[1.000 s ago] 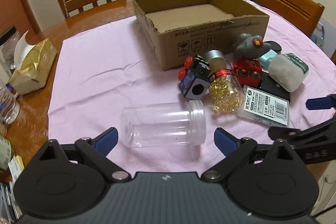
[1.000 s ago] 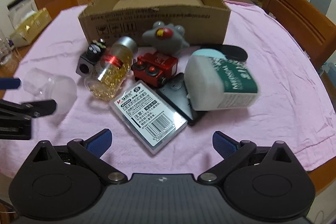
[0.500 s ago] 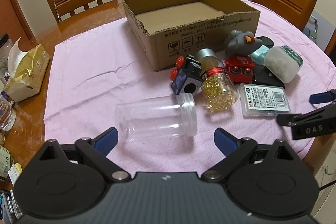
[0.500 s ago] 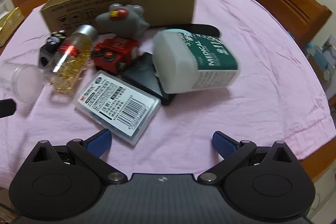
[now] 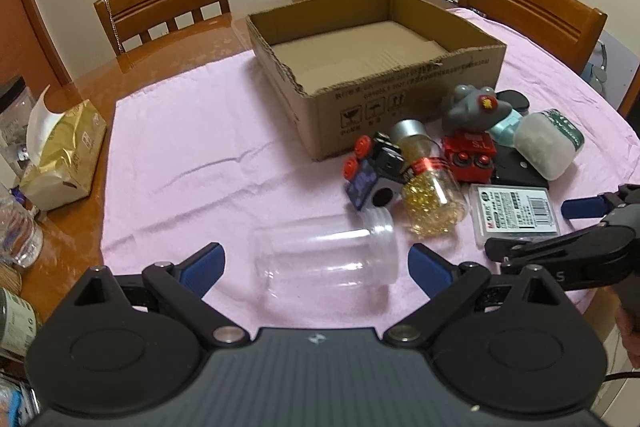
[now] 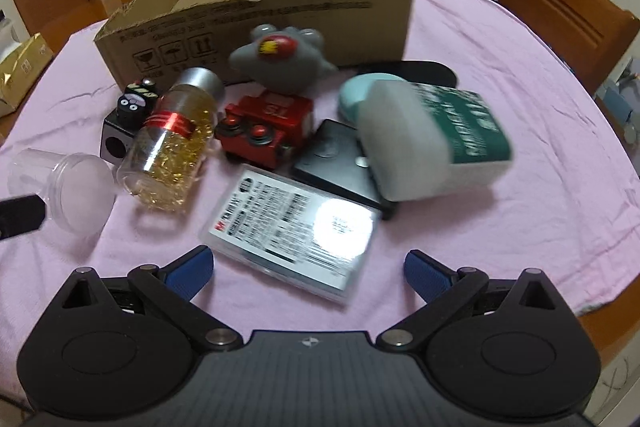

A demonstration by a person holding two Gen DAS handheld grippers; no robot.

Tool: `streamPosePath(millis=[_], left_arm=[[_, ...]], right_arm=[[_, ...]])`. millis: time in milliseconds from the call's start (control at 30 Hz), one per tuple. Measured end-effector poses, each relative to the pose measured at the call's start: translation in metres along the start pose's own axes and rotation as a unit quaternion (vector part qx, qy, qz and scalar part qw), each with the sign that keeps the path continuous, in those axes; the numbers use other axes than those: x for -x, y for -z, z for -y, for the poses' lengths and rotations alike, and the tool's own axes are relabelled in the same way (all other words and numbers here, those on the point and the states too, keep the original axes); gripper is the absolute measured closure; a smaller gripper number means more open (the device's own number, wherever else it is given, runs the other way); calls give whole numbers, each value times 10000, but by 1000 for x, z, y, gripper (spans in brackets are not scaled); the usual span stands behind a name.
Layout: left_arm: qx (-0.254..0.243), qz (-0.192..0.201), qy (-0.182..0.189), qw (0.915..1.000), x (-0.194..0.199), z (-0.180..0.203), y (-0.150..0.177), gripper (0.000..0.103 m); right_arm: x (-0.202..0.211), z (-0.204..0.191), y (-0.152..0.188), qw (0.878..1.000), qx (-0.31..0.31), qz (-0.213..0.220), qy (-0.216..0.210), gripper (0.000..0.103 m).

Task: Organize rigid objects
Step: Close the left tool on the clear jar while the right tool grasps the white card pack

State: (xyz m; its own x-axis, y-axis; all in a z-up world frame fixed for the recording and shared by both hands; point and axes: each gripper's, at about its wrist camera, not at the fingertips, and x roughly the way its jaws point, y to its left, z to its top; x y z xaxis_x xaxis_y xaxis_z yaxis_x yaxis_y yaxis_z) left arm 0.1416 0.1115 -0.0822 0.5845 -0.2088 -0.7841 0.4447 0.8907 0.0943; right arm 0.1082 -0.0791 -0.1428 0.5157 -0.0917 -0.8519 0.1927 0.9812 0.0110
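Note:
An open cardboard box [image 5: 404, 95] [image 6: 256, 27] stands empty on the pink cloth. Before it lie a clear plastic jar [image 5: 326, 259] [image 6: 76, 187] on its side, a bottle of gold flakes [image 5: 430, 191] [image 6: 172, 151], a black cube toy [image 5: 372, 175], a red toy [image 6: 266, 129], a grey figure [image 6: 284, 57], a flat clear case [image 6: 296, 231] [image 5: 514, 215] and a white medical bottle [image 6: 432, 139]. My left gripper [image 5: 316, 263] is open around the clear jar. My right gripper [image 6: 308, 267] is open, the flat case lying just beyond its fingertips.
A gold tissue pack [image 5: 60, 159] and a water bottle [image 5: 18, 231] sit at the table's left edge. Wooden chairs [image 5: 168, 7] [image 5: 532, 11] stand behind the table. A black flat device [image 6: 336, 163] lies under the medical bottle.
My left gripper has moved forward so the clear jar lies between its fingers. My right gripper has swung left and closer to the flat case. Both stay open.

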Motion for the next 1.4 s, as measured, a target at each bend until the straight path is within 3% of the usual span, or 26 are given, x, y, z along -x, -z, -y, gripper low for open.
streamPosePath(millis=[100, 300, 567, 767, 1000, 1400], left_arm=[[-32, 22, 1, 10000, 0, -6, -2, 5], [-33, 4, 20, 10000, -5, -9, -4, 5], [8, -105, 115, 9999, -12, -4, -2, 5], [96, -279, 167, 9994, -20, 4, 2, 5], [275, -377, -35, 9989, -32, 11, 5, 4], [524, -495, -283, 9970, -60, 11, 8, 4]], right_arm=[[-2, -6, -4, 9999, -106, 64, -54, 0], [-12, -14, -16, 9994, -202, 37, 279, 0], [0, 22, 1, 9995, -110, -99, 261, 0], [7, 43, 12, 9993, 349, -137, -71, 0], [9, 44, 18, 9988, 468, 82, -144, 0], [6, 34, 13, 9986, 507, -5, -167, 0]])
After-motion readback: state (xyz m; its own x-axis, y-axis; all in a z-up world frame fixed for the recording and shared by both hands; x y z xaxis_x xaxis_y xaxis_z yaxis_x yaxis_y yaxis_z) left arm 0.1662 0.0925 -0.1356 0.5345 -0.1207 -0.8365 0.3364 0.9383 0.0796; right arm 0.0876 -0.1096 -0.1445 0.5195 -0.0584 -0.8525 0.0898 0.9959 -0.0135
